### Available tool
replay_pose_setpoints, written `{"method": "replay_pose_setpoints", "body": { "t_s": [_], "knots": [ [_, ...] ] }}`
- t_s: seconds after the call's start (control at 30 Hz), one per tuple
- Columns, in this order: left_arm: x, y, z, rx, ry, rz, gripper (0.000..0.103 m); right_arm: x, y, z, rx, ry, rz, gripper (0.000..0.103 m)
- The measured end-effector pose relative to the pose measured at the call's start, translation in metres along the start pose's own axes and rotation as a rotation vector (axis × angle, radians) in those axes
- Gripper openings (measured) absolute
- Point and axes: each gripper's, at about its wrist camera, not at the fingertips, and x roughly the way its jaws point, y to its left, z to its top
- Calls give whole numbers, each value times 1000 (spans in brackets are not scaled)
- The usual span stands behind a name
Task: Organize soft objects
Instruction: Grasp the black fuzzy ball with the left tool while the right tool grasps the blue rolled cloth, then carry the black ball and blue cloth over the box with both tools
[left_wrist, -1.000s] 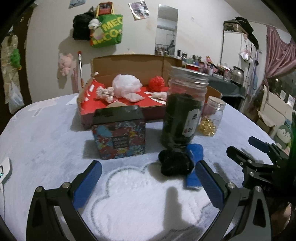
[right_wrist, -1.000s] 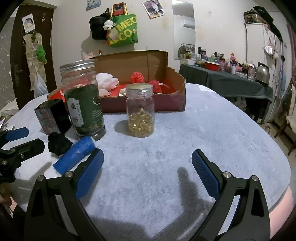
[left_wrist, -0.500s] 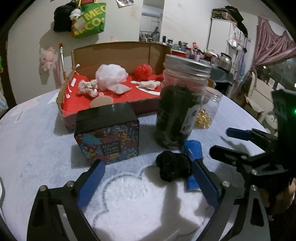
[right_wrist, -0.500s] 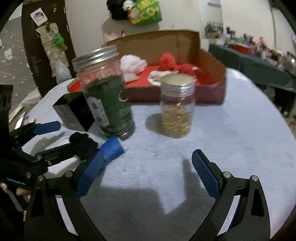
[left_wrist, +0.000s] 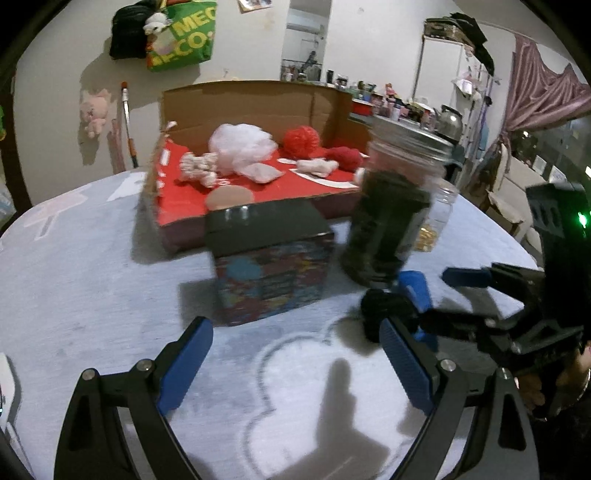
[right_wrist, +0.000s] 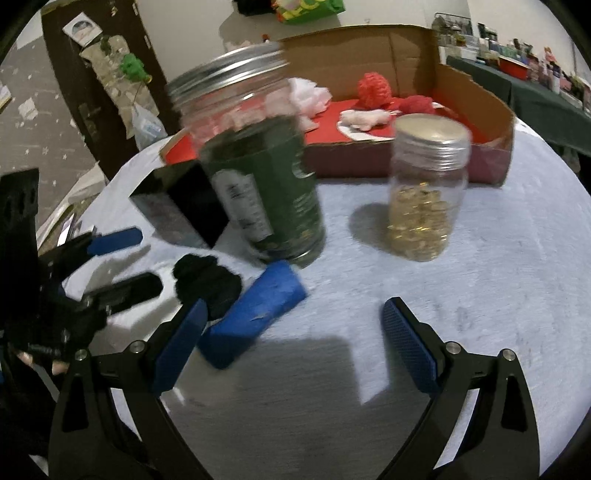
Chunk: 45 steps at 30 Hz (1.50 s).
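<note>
A black fluffy soft lump (left_wrist: 384, 308) lies on the pale blue table cover beside a blue foam block (left_wrist: 416, 291); both also show in the right wrist view, the lump (right_wrist: 207, 278) and the block (right_wrist: 255, 314). My left gripper (left_wrist: 295, 365) is open and empty, its right finger just in front of the lump. My right gripper (right_wrist: 291, 347) is open and empty, its left finger over the block's near end; it also shows in the left wrist view (left_wrist: 469, 299). A cardboard box (left_wrist: 258, 110) with a red floor holds white and red soft things.
A tall jar of dark green contents (right_wrist: 258, 177) stands just behind the lump and block. A patterned cube box (left_wrist: 269, 262) stands left of it. A small jar of yellow capsules (right_wrist: 424, 192) stands to the right. Cluttered shelves line the far right wall.
Both grippers have moved closer to the black lump and blue block. The right gripper has swung left, so its left finger now overlaps the block. Both stay open.
</note>
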Motion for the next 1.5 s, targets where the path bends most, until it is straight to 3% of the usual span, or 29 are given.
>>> {"method": "replay_pose_setpoints", "body": {
  "t_s": [0.1, 0.27, 0.43, 0.5, 0.63, 0.73, 0.83, 0.93, 0.97, 1.0, 1.03, 1.07, 1.1, 1.5],
  "knots": [
    [-4, 10, -1, -29, -6, 16, 93, 4, 15, -3, -42, 6, -50, 97],
    [-5, 11, -2, -54, -2, 14, 93, 13, 40, -14, -143, -3, -234, 97],
    [-3, -4, -4, -34, 6, -24, 94, -10, 13, -20, -119, -54, -391, 97],
    [1, -12, -3, -23, 12, -39, 94, -18, -5, -21, -86, -56, -417, 97],
    [11, -27, 0, -8, 23, -71, 94, -33, -28, -19, -23, -66, -297, 97],
    [16, -34, 3, 6, 27, -81, 94, -34, -32, -14, -47, -65, -198, 97],
    [22, -41, 5, 18, 40, -86, 93, -25, -28, -5, -81, -38, -154, 94],
    [28, -45, 7, 22, 60, -99, 71, -11, -20, -1, -134, 5, -131, 76],
    [31, -46, 7, 24, 74, -116, 57, -6, -18, 0, -146, 20, -132, 68],
    [34, -46, 7, 28, 91, -144, 35, -3, -16, -1, -159, 24, -140, 60],
    [36, -47, 7, 30, 105, -174, 27, -2, -13, -2, -181, 14, -142, 50],
    [36, -48, 7, 28, 101, -174, 27, -2, -9, -2, -211, 15, -125, 30],
    [34, -49, 8, 30, 93, -171, 26, -5, -5, -4, -225, 11, -116, 23],
    [18, -59, 20, 46, 51, -181, 25, -34, 4, 1, -200, -59, -38, 22]
  ]
}}
